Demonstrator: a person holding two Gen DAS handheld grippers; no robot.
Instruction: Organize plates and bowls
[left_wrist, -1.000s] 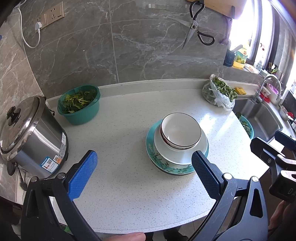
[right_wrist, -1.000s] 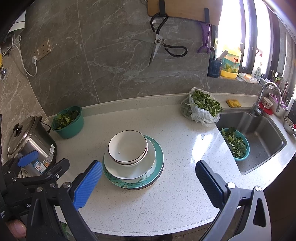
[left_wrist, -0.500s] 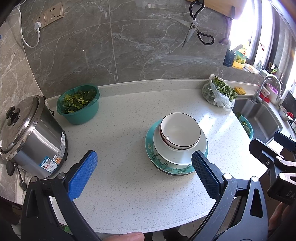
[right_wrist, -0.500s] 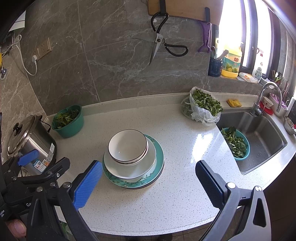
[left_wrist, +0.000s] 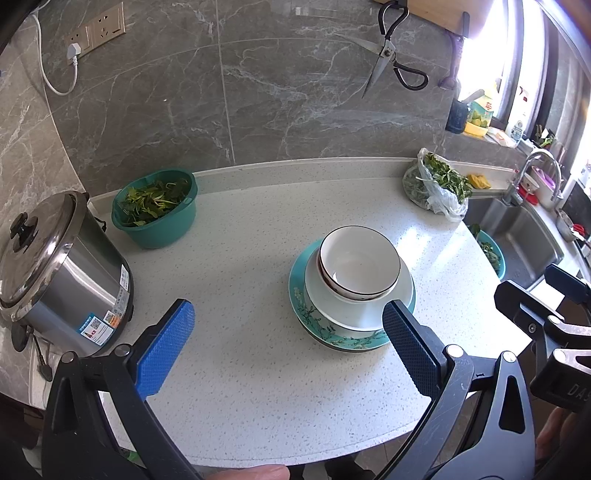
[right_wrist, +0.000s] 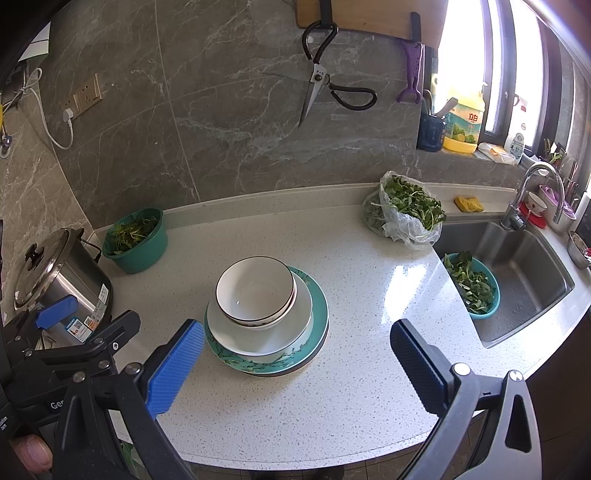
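Observation:
One stack stands in the middle of the white counter: a teal floral plate (left_wrist: 314, 325) (right_wrist: 317, 306) at the bottom, a white plate (left_wrist: 404, 286) (right_wrist: 299, 325) on it, and nested white bowls with dark rims (left_wrist: 360, 258) (right_wrist: 255, 288) on top. My left gripper (left_wrist: 288, 347) is open, held back from the stack near the counter's front edge, its right finger in front of the plates. My right gripper (right_wrist: 295, 365) is open too, back from the stack, which lies ahead and left between its fingers. Both grippers hold nothing.
A steel rice cooker (left_wrist: 55, 269) (right_wrist: 59, 280) and a teal basin of greens (left_wrist: 155, 206) (right_wrist: 135, 240) stand at the left. A bag of greens (left_wrist: 436, 184) (right_wrist: 406, 210) lies at the back right beside the sink (right_wrist: 524, 273), which holds a teal basket (right_wrist: 472, 284). Scissors (right_wrist: 325, 81) hang on the wall.
None of the dishes moved. Both grippers stay open and only drift very slightly.

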